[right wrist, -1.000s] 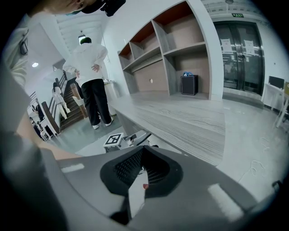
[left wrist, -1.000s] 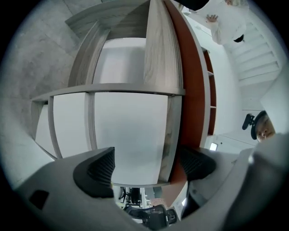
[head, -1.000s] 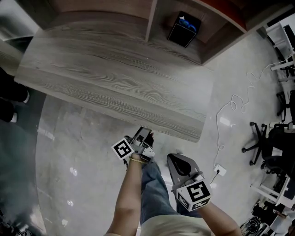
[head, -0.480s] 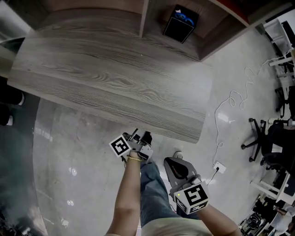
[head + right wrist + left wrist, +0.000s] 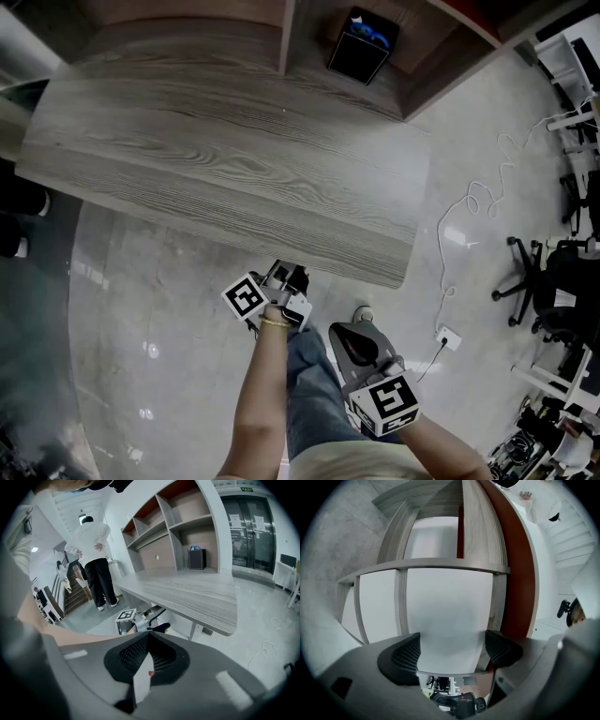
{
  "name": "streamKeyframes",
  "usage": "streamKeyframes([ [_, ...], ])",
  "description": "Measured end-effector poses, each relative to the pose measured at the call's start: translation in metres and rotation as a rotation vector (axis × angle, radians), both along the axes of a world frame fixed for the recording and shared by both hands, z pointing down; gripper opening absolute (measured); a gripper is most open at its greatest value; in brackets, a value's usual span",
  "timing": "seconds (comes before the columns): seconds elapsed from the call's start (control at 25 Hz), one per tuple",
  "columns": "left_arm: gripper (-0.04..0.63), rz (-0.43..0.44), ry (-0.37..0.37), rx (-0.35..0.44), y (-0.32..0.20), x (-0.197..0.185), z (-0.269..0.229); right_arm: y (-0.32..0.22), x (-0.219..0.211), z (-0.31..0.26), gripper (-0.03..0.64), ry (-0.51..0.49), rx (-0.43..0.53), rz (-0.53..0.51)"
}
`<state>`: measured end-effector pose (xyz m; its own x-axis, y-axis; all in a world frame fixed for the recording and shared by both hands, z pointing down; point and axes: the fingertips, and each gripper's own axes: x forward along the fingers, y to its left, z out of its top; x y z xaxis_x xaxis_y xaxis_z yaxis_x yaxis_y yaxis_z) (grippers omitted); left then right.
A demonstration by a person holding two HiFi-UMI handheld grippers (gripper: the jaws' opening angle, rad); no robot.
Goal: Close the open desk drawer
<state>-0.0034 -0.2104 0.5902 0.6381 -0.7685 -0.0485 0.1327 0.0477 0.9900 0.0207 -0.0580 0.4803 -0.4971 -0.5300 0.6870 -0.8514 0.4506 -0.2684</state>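
**Step in hand (judged):** grip taken on the drawer; the push inward has not yet begun.

**Left gripper**: it points level and reaches under the front edge of the desk, at the lower centre of the head view. In the left gripper view a white drawer panel fills the middle of the frame and runs down between the two pads. Its side edges meet both pads. The jaws have just been closing with that panel between them. I read this as a wide clasp on the drawer.

**Drawer location:** below the desk top, which hides it from the head view. It shows only in the left gripper view, centre frame, bounded by grey wooden rails.

**Right gripper**: the jaws are pressed together with nothing between them. In the head view it hangs at lower centre-right, just right of the person's leg. It tilts down toward the floor and is well apart from the desk.

**Pose:** the left forearm runs up from the bottom edge of the head view to the gripper. The right gripper view shows the left gripper at mid-frame, just under the desk edge.

**Next move (judged):**
- Push straight inward along the drawer's run.
- Keep the gripper level so the panel does not skew on its rails.
- Let go once the front sits flush.

How far the drawer stands out cannot be read here.
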Motion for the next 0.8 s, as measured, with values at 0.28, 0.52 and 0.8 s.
streamKeyframes([
  [0.28,0.393,-0.003,-0.012,0.0,0.001,-0.001,-0.004,0.002,0.002,-0.001,0.006,-0.003,0.002,0.011],
  [0.52,0.318,-0.018,-0.014,0.03,0.005,-0.004,-0.012,0.006,0.0,-0.002,0.006,-0.007,0.008,0.009],
  [0.8,0.008,-0.075,-0.047,-0.029,0.021,-0.012,0.0,0.013,-0.003,-0.006,0.006,-0.008,0.016,0.0],
])
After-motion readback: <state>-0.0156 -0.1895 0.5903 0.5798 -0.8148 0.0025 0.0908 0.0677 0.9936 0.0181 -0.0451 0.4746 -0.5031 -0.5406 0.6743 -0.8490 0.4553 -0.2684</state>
